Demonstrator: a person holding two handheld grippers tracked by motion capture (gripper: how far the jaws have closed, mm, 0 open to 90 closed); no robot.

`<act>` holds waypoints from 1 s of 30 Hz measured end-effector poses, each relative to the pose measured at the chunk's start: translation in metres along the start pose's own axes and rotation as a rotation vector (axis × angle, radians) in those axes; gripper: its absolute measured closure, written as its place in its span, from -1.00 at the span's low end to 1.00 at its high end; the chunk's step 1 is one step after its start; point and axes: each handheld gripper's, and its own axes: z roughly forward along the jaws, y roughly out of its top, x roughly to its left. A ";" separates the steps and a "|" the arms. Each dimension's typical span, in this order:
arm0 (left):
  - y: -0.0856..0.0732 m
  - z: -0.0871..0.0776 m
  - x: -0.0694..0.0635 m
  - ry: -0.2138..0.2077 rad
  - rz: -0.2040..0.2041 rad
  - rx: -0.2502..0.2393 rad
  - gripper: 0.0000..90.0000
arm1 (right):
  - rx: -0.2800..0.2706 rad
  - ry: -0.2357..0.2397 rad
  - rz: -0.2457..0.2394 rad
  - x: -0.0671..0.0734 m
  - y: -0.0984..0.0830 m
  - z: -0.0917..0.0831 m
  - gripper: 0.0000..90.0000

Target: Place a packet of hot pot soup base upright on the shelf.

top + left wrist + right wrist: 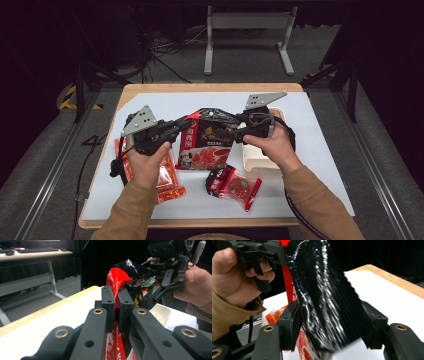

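Observation:
A black and red snack bag (210,137) hangs above the table's middle between my two grippers. My left gripper (181,126) is shut on the bag's red left edge; in the left gripper view the red film (117,277) is pinched between the jaws of my left gripper (116,301). My right gripper (239,131) is at the bag's right end. In the right gripper view its jaws stand wide apart, with the bag's black crimped end (329,310) lying flat between them, and my right gripper (332,320) is open. The left gripper view shows the right gripper (160,287) beyond the bag.
An orange packet (169,184) lies on the white mat under the left forearm. A small red and black packet (235,184) lies near the front edge. A cream tray (252,156) sits beneath the right hand. The mat's back and right side (310,125) are bare.

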 end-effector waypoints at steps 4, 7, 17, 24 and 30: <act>-0.001 0.001 0.000 -0.001 -0.002 0.002 0.92 | 0.009 0.021 -0.003 0.001 0.001 0.003 0.18; -0.001 0.002 -0.001 -0.003 0.000 0.008 0.92 | 0.011 0.024 -0.009 0.001 0.002 0.002 0.37; 0.000 -0.001 -0.002 -0.005 -0.006 -0.012 0.91 | 0.029 0.026 -0.041 0.003 0.012 -0.005 0.69; 0.002 -0.004 -0.001 -0.015 -0.017 -0.025 0.85 | 0.026 0.020 -0.078 0.007 0.021 -0.010 0.75; 0.003 -0.006 -0.001 -0.021 -0.026 -0.005 0.73 | 0.033 0.011 -0.099 0.008 0.028 -0.015 0.77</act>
